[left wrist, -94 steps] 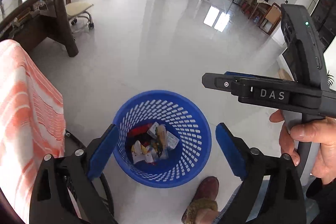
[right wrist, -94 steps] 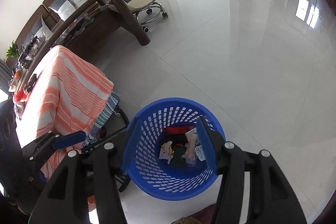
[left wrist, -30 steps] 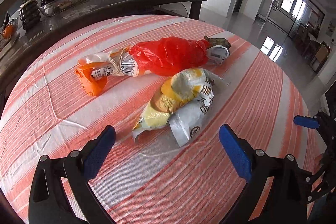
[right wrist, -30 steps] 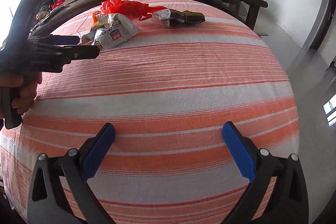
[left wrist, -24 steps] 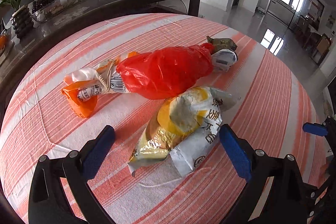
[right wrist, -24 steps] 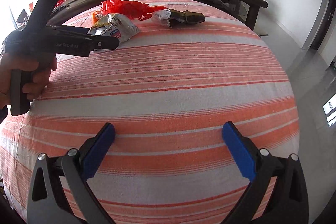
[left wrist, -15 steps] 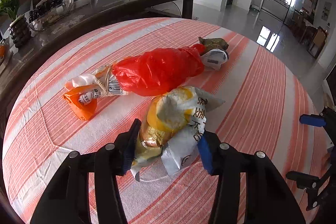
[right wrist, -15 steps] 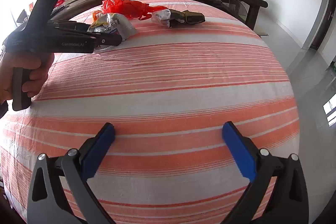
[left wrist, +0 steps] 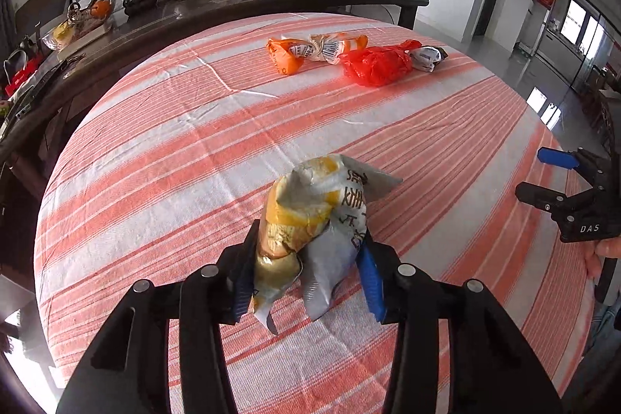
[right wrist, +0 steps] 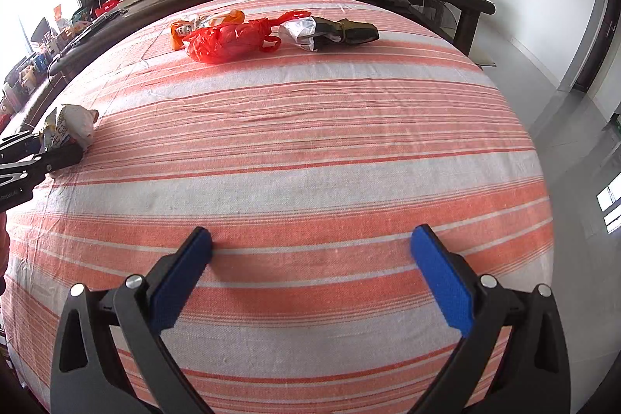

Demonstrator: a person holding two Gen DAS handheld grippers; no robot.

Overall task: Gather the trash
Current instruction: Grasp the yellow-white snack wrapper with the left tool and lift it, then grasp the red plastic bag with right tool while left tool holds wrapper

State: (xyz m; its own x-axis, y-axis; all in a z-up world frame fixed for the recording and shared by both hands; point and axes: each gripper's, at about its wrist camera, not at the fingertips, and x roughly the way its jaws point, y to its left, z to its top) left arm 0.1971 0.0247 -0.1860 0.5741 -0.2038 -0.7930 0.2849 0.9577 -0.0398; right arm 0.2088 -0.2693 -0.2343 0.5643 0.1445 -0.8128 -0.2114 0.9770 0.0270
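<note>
Clenching my left fingers (left wrist: 306, 278) on the crinkly snack bag (left wrist: 314, 220) just above the desk (left wrist: 155, 161), I judge it light, soft and slippery, best pinched mid-body, while my right fingers (right wrist: 310, 278) hang released.

An orange-and-white striped cloth (right wrist: 310, 150) covers the surface. At its far side lie an orange wrapper (left wrist: 285, 55), a red plastic bag (left wrist: 376, 64) and a dark silver-lined packet (right wrist: 330, 32), close together.
</note>
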